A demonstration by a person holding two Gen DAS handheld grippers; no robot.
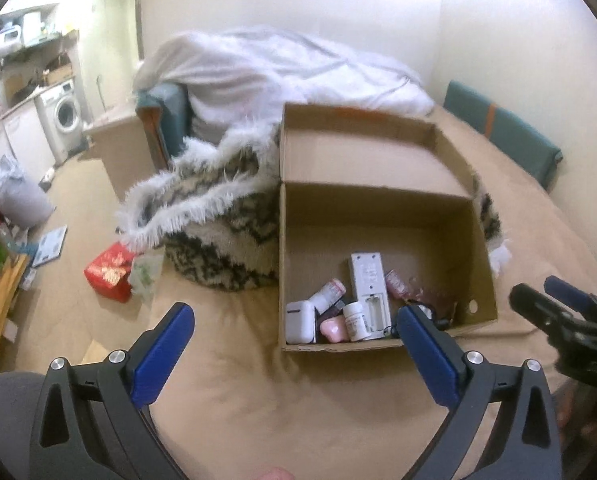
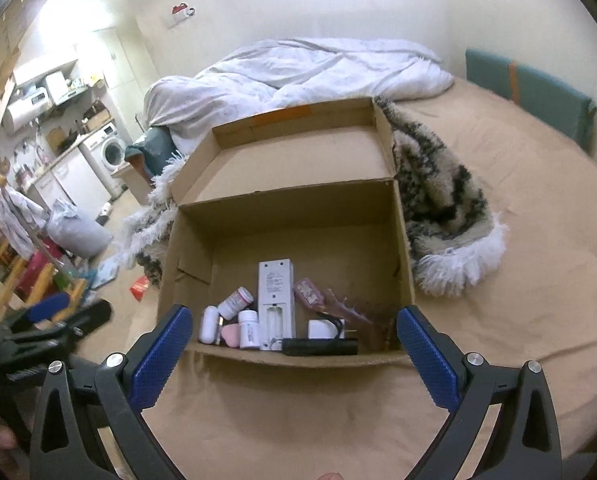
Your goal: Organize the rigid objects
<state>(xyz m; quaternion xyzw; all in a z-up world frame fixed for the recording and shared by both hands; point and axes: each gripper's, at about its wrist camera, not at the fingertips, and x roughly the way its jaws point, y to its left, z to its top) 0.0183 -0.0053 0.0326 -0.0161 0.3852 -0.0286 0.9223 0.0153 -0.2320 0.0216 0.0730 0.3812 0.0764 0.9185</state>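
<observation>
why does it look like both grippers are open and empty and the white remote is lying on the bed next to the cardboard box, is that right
Not quite. The left gripper and right gripper are both open and empty, but the white remote lies inside the cardboard box, not on the bed beside it. The right wrist view shows it among the small bottles near the box's front wall.

Both wrist views down onto cardboard box

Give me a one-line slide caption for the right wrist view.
Open right gripper facing a cardboard box holding a white remote and small bottles.
</observation>
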